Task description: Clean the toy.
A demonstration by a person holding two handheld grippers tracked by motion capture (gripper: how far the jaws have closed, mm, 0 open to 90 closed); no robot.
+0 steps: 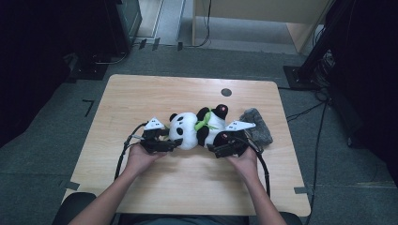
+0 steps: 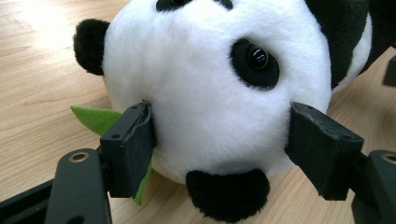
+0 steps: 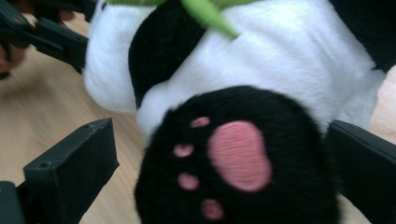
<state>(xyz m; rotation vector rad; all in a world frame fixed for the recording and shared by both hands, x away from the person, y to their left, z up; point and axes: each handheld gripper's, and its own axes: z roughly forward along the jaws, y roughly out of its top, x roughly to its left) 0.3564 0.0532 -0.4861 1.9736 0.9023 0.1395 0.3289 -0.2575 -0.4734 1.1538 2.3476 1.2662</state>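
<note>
The panda [image 1: 197, 129] lies on its side near the middle of the table [image 1: 141, 93], head toward the left gripper [image 1: 165, 141] and feet toward the right gripper [image 1: 224, 146], with a grey cloth [image 1: 257, 124] just beyond it on the right. In the left gripper view both pads press into the white head [image 2: 205, 93], so that gripper is clamped on the panda. In the right gripper view the jaws stand apart on either side of a black foot [image 3: 233, 163]; the left jaw is clear of it, and contact at the right jaw cannot be determined.
</note>
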